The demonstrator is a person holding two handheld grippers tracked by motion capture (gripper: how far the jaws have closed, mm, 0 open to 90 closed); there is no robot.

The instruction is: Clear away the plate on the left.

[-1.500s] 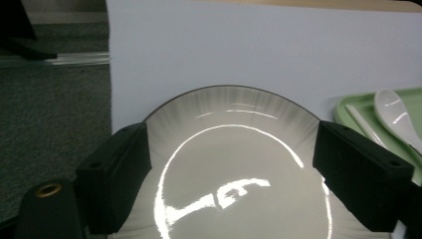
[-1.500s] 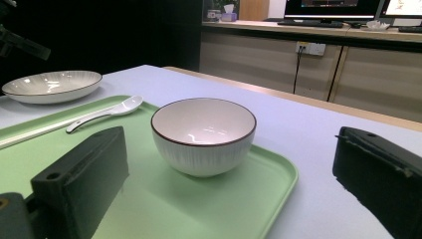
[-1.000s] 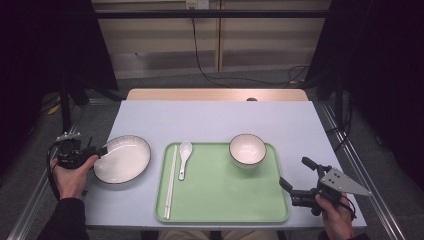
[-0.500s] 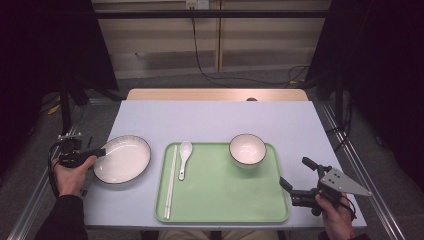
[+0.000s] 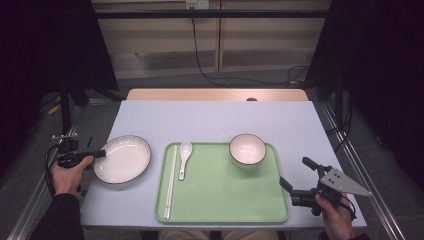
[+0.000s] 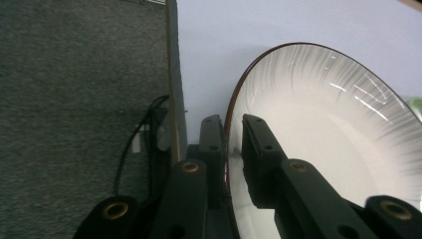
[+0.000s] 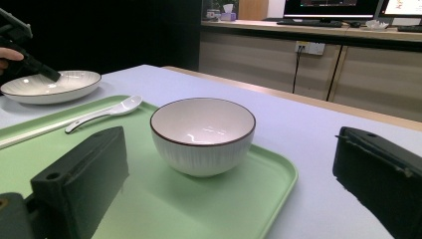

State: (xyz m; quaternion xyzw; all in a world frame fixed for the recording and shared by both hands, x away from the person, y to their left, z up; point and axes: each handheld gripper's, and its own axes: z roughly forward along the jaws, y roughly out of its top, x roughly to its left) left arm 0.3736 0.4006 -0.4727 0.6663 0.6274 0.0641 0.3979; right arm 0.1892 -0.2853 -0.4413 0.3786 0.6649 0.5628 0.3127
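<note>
Left gripper (image 5: 97, 154) sits at the left rim of the white plate (image 5: 123, 159), jaws straddling the rim: one outside, one inside the dish. They have just been closing on it, and in the left gripper view (image 6: 233, 149) they stand narrow around the edge; whether the pads already press the rim I cannot tell, a thin gap seems to remain. The plate lies flat on the pale table (image 5: 210, 120), near its left edge, just beside the green tray (image 5: 225, 200) but apart from it. On the tray: chopsticks (image 5: 171, 182) along the left side, a white spoon (image 5: 184, 158) right next to them, a white bowl (image 5: 247, 149) with a dark rim at the far right corner. Right gripper (image 5: 296, 176) hovers at the tray's right edge, jaws wide apart, holding nothing; in the right gripper view the bowl (image 7: 203, 134) stands between its jaws but farther off, untouched. Spoon and chopsticks lie between plate and bowl. A cable (image 5: 200, 55) runs over the floor behind the table.
</note>
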